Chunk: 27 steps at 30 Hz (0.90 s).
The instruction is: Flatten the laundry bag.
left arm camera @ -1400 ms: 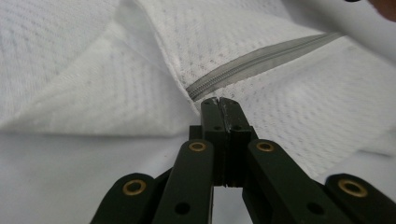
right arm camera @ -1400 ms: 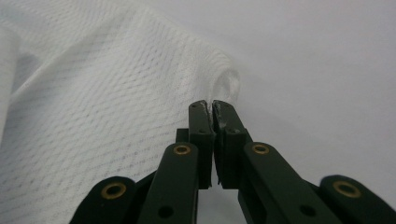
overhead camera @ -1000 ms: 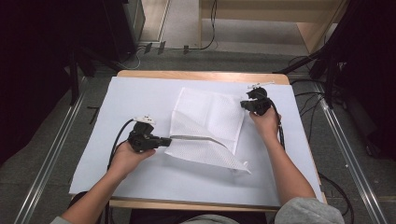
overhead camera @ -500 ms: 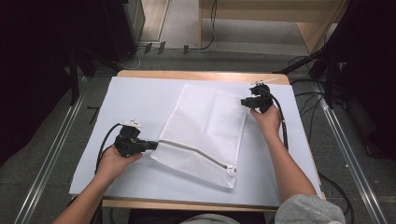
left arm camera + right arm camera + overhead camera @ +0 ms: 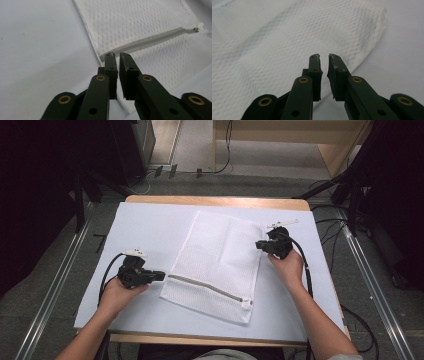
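Observation:
A white mesh laundry bag (image 5: 217,260) lies flat on the white sheet (image 5: 150,225), its zipper (image 5: 205,286) running along the near end to a pull (image 5: 246,304). My left gripper (image 5: 161,276) lies just left of the bag's near left corner, jaws slightly apart and holding nothing. In the left gripper view the left gripper (image 5: 117,54) points at the zipper's (image 5: 150,40) left end on the bag (image 5: 150,22). My right gripper (image 5: 258,244) sits at the bag's right edge, also slightly open and holding nothing. In the right gripper view the right gripper (image 5: 324,56) hovers over the mesh bag (image 5: 287,37).
The sheet covers a wooden table (image 5: 215,200). Bare sheet lies left of the bag and along the near edge. Metal rails (image 5: 55,285) run along the floor on both sides, and cables (image 5: 325,225) trail off to the right.
The bag was folded over and held; my left gripper drew its near corner leftward and spread it flat. Both grippers have since let go, and the right one moved a little nearer.

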Tool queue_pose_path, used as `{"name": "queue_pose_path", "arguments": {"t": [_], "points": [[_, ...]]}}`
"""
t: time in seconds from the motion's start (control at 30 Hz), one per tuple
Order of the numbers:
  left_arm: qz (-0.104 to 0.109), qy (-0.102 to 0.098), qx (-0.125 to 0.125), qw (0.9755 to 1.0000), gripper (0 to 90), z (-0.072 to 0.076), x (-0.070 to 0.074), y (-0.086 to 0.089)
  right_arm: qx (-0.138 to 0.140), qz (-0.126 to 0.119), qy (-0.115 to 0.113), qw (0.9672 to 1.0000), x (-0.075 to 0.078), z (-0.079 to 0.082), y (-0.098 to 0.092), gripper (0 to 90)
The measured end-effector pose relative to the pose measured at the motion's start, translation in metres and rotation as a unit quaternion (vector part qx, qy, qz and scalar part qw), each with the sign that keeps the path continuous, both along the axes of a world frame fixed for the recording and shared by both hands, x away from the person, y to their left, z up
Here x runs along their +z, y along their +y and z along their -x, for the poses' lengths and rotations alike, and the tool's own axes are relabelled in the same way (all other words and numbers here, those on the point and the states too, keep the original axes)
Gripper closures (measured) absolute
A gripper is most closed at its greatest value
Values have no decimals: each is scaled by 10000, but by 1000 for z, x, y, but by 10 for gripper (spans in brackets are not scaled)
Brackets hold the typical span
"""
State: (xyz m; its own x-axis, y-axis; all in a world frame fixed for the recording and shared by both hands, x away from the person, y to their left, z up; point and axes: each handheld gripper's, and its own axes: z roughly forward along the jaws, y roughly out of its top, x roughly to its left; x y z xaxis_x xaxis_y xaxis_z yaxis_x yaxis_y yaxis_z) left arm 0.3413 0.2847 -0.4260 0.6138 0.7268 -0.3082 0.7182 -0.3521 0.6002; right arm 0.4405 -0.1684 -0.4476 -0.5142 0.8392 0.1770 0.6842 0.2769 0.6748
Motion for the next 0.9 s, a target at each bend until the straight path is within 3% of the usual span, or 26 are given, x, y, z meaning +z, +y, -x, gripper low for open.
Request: {"name": "queue_pose_path", "arguments": {"t": [0.2, 0.4, 0.47, 0.6, 0.63, 0.77, 0.9], "points": [[-65, -157, 55, 9998, 791, -35, 7, -15, 42, 47, -43, 10000, -2, 24, -2, 775], [-75, -93, 114, 9999, 777, -62, 3, -26, 23, -3, -87, 10000, -3, 31, -4, 769], [-178, -91, 191, 9996, 766, -74, -1, -33, 25, -3, -84, 10000, -5, 33, -3, 755], [-87, -44, 297, 9995, 724, -83, -6, -37, -10, 26, -6, 10000, -9, 36, 0, 713], [-209, -70, 277, 9994, 707, -87, -10, -41, -24, 23, 24, 10000, -10, 36, 1, 692], [-268, -35, 277, 9993, 670, -91, -16, -44, -41, -25, 8, 10000, -14, 37, 1, 642], [-276, -33, 256, 9993, 646, -94, -20, -48, -23, 78, 23, 10000, -18, 39, 4, 631]]}}
